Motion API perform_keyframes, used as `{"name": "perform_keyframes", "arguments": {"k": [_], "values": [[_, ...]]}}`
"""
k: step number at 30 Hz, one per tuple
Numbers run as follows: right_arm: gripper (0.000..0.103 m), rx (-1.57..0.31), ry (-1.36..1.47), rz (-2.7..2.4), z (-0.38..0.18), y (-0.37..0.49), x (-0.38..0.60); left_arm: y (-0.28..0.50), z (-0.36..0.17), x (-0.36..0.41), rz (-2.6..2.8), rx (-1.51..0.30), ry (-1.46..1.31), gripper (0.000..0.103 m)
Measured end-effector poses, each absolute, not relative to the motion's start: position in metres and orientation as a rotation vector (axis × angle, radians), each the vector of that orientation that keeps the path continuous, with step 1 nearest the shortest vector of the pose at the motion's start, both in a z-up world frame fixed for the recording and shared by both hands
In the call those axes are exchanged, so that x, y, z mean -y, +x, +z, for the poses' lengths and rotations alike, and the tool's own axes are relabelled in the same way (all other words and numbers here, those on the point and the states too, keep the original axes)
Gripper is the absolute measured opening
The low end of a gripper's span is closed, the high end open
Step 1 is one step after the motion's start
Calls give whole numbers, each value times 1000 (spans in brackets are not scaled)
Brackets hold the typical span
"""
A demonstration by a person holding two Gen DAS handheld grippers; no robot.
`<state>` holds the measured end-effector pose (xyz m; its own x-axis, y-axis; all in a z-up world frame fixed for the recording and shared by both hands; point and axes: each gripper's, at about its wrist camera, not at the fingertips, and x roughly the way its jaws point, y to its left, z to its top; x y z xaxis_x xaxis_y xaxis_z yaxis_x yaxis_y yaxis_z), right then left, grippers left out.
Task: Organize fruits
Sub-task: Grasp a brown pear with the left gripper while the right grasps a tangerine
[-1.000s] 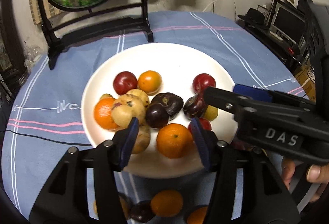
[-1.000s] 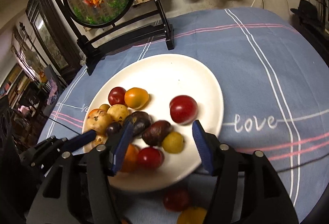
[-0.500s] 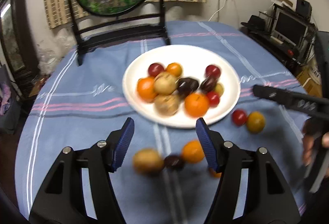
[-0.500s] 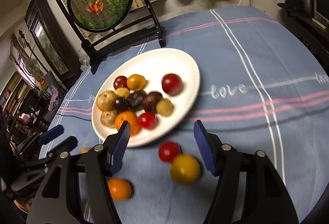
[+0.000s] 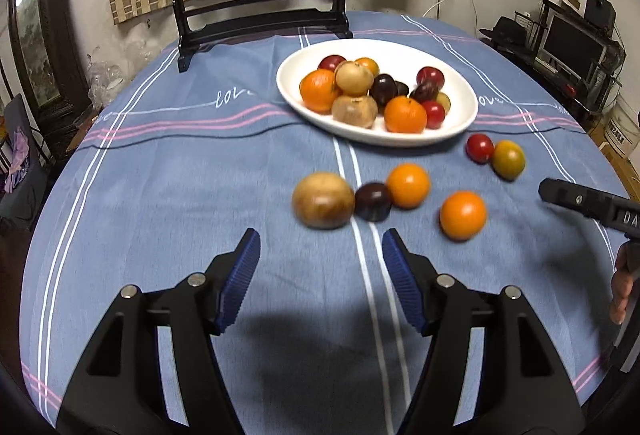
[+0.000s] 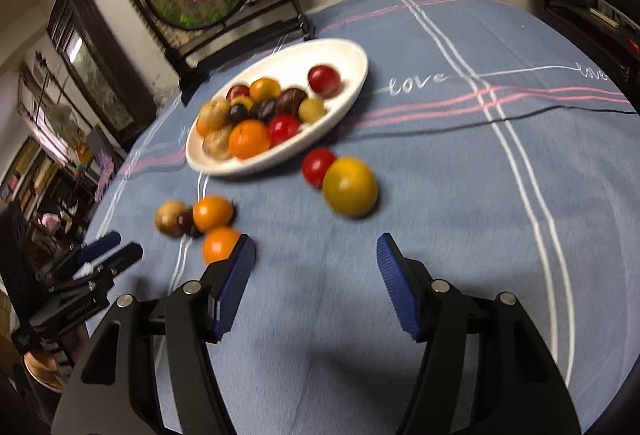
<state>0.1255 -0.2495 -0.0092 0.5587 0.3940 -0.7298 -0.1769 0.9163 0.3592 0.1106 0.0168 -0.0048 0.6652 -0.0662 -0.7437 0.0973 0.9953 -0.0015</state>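
On the bench, a white plate (image 5: 460, 123) heaped with fruit sits at twelve o'clock; six loose fruits (image 5: 408, 185) lie just before it. Left claw (image 5: 320, 257) and right claw (image 6: 316, 261) gape, empty.

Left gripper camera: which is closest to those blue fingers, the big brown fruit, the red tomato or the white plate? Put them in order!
From the left gripper, which is open and holds nothing:
1. Big brown fruit, just ahead on the cloth.
2. Red tomato, farther off to the right, beside a yellow-green fruit.
3. White plate, farthest back; its near rim is about level with the tomato, so that is close.
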Motion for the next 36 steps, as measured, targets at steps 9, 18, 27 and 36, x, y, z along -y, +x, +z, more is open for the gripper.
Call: {"name": "perform_keyframes", "arguments": {"k": [9,18,27,36], "values": [[65,-947,76,410,-13,117,199,101,-16,-25,-96,-857,20,67],[65,-1008,-47,411,-29,133,156,107,-32,-35,-105,-894,-23,67],[41,-990,-72,397,-33,145,138,112,-40,-34,-136,-938,-55,67],[41,-976,82,436,-30,139,166,131,-37,-28,-118,-949,-38,67]]}}
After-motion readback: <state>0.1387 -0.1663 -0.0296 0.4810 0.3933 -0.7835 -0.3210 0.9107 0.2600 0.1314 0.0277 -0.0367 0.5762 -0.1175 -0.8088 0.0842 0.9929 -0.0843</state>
